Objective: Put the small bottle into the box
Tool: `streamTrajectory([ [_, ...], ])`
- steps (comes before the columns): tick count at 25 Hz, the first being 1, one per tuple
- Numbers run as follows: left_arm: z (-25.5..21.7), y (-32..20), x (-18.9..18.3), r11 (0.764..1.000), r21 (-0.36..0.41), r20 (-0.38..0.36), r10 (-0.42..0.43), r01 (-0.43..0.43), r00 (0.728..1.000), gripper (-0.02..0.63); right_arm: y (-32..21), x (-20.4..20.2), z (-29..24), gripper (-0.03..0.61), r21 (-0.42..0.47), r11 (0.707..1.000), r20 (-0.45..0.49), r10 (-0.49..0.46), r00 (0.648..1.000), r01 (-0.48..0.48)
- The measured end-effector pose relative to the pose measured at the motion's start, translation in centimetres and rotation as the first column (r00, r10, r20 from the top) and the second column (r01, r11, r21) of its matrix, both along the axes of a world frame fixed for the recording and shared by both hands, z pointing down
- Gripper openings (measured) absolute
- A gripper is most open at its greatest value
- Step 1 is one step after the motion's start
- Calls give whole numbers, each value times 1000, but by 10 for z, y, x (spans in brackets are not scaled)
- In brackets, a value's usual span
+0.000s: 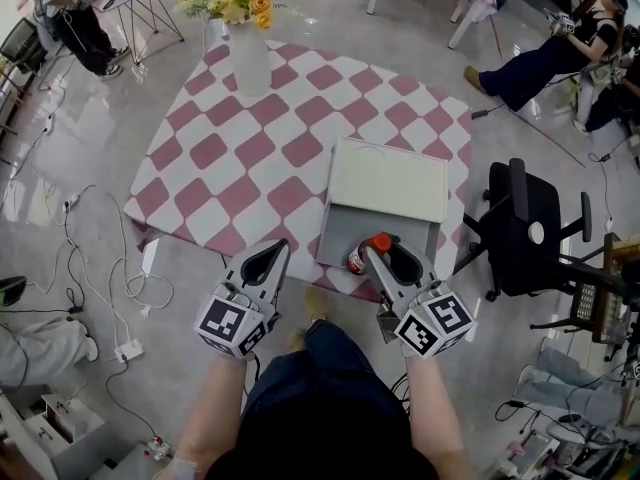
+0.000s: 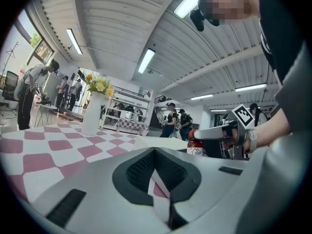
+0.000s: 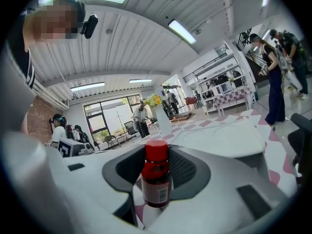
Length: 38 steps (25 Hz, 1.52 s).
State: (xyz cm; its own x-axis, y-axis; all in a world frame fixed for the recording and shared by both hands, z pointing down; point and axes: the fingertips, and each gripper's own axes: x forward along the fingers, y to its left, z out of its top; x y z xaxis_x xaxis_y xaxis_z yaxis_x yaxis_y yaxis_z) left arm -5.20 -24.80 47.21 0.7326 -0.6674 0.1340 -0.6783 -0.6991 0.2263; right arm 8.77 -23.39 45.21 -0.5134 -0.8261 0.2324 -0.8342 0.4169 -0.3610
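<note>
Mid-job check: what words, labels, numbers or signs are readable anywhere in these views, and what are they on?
No text reads clearly in any view.
Label on the small bottle: a barcode and fine print, too small to read.
The same label in the left gripper view: a dark mark on white, blurred.
Marker cubes on the left gripper and right gripper: black-and-white square patterns, no words.

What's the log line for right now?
right gripper: shut on small red-capped bottle, upright | left gripper: shut, empty | box: open | bottle not yet released
</note>
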Motion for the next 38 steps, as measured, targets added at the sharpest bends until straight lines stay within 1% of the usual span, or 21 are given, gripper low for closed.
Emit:
streamTrajectory([
  [12, 16, -17, 9, 999, -36, -2, -7, 7, 1000, 2, -21, -16, 15, 147, -30, 995, -108, -102, 989, 100],
  [17, 21, -26, 10, 999, -45, 1, -9, 9, 1000, 2, -31, -21, 24, 147, -49, 990, -118, -135, 984, 130],
  [22, 29, -29, 12, 998, -60, 2, -13, 13, 1000, 2, -34, -32, 33, 147, -68, 982, -155, -187, 970, 178],
  [30, 38, -36, 13, 996, -80, 0, -25, 25, 1000, 2, -40, -47, 44, 147, -85, 968, -178, -247, 953, 235],
  [38, 45, -39, 13, 996, -87, -12, -29, 28, 1000, 2, -45, -57, 50, 147, -96, 961, -178, -273, 945, 259],
])
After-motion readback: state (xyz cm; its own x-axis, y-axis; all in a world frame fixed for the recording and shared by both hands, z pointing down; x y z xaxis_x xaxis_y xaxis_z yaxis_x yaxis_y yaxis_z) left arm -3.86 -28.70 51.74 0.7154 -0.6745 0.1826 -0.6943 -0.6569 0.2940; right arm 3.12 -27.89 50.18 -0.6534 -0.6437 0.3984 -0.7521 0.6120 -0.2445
